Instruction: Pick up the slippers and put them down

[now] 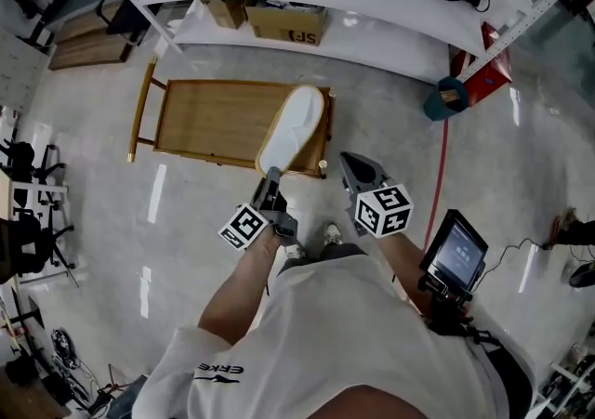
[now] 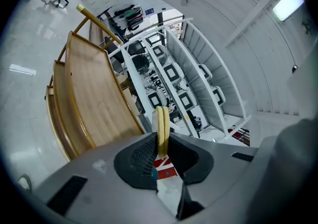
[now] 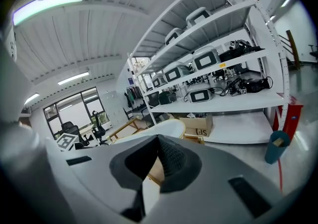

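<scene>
In the head view a pale slipper (image 1: 293, 124) with a tan rim hangs sole-up over the right end of a low wooden rack (image 1: 204, 115). My left gripper (image 1: 271, 177) is shut on its heel end. In the left gripper view two thin yellow-edged slippers (image 2: 162, 128) stand edge-on, pinched between the dark pads of the left gripper (image 2: 161, 143), with the rack (image 2: 94, 94) beyond them. My right gripper (image 1: 353, 166) hovers just right of the slipper, its jaws together and holding nothing. The right gripper view shows the right gripper (image 3: 159, 141) closed, with the white slipper (image 3: 154, 131) just behind it.
White shelving with devices runs along the far side, a cardboard box (image 1: 286, 22) on its lowest shelf. A teal bin (image 1: 444, 99) and a red object (image 1: 488, 73) stand at the right. A screen device (image 1: 457, 250) hangs at the person's right hip. Office chairs stand far left.
</scene>
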`<state>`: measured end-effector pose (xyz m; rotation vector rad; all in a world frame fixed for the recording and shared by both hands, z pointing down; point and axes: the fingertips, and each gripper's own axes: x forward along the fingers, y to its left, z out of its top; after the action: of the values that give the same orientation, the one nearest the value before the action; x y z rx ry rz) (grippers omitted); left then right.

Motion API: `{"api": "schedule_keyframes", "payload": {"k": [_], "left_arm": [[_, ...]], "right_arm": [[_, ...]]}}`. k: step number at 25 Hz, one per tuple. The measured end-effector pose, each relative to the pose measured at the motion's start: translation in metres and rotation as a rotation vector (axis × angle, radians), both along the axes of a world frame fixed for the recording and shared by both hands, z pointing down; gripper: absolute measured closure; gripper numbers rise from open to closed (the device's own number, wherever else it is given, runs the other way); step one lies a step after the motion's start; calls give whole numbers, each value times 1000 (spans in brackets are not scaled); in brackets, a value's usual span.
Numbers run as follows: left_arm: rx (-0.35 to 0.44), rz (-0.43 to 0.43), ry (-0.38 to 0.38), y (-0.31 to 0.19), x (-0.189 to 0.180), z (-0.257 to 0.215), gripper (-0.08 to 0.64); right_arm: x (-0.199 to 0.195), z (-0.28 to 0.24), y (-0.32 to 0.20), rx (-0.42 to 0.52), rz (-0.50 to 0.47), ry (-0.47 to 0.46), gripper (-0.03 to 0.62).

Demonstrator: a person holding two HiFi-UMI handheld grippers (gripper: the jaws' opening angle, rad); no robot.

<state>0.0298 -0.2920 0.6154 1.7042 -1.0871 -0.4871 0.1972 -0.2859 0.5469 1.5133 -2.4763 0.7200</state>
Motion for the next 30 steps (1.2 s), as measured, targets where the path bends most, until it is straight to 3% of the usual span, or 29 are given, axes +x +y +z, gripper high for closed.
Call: {"api": "schedule_keyframes", "payload": {"k": [17,30], "left_arm": [[-152,-64,12,-25,11,77,505],[-270,-98,5,-16,15,132,505]], "right_arm": [[9,52,-13,-126,-31,22,592],[12,83,-6,-192,-41,20,592]]}}
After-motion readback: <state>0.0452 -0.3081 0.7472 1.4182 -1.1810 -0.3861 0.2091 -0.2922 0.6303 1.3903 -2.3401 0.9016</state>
